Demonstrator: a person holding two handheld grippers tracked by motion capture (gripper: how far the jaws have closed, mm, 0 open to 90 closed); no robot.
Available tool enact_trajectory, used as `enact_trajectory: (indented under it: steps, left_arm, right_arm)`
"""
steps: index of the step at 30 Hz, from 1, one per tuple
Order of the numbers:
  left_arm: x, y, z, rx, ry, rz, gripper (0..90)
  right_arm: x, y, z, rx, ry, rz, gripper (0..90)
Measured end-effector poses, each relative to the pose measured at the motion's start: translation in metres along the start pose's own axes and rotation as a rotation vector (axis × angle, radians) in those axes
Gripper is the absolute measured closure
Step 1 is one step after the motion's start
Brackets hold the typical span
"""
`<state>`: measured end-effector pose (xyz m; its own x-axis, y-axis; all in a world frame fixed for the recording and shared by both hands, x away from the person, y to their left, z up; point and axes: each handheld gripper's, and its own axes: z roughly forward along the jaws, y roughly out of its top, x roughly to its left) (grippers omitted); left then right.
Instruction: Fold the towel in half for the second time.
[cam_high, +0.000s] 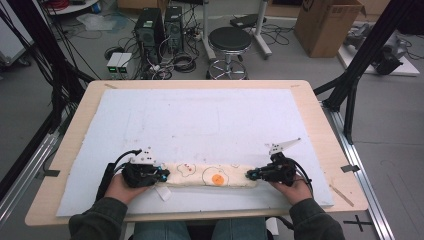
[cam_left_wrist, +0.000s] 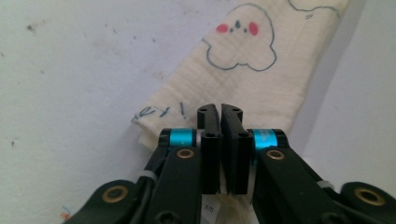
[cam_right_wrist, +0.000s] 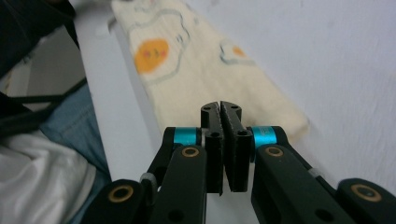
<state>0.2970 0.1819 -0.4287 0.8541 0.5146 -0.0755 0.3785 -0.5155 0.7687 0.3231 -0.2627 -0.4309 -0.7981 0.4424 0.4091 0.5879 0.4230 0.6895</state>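
A cream cloth (cam_high: 210, 175), printed with fried eggs and small cloud faces, lies folded into a long narrow strip on the white mat (cam_high: 200, 125) near the front edge of the worktop (cam_high: 320, 130). The left hand-held gripper (cam_high: 164, 175) sits at the strip's left end and the right hand-held gripper (cam_high: 250, 174) at its right end. In each gripper view the black jaws stand pressed together with only a hairline gap; the cloth's edge runs under the tips, but whether any fabric is pinched between them cannot be told.

The work appears to be folding or straightening the strip. To do it well, both ends should be gripped at matching points on the layered edge, catching every layer, then lifted evenly so the strip stays taut and square. An uneven pull would probably skew the fold or let an inner layer slip out.
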Motion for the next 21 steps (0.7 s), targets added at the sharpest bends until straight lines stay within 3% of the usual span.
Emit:
enact_trajectory:
  steps: [3,5,11,14,21]
  left_arm:
    - [0.004,0.007,-0.007,-0.056,0.0,-0.017,85.2]
    - [0.006,0.009,-0.007,-0.065,0.011,-0.031,85.2]
    - [0.011,0.0,0.005,0.051,0.044,-0.047,85.1]
    - [0.013,-0.003,0.004,0.049,0.037,-0.066,84.8]
    - [0.011,-0.006,0.004,0.037,0.042,-0.062,84.5]
  right_arm:
    - [0.0,0.012,-0.001,-0.023,-0.021,-0.014,88.1]
    - [-0.002,0.017,0.003,-0.028,-0.032,-0.012,88.1]
    - [-0.01,0.018,0.018,0.049,-0.094,0.01,88.0]
    - [-0.013,0.013,0.018,0.061,-0.108,0.029,88.0]
    - [-0.016,0.004,0.014,0.032,-0.097,0.05,88.0]
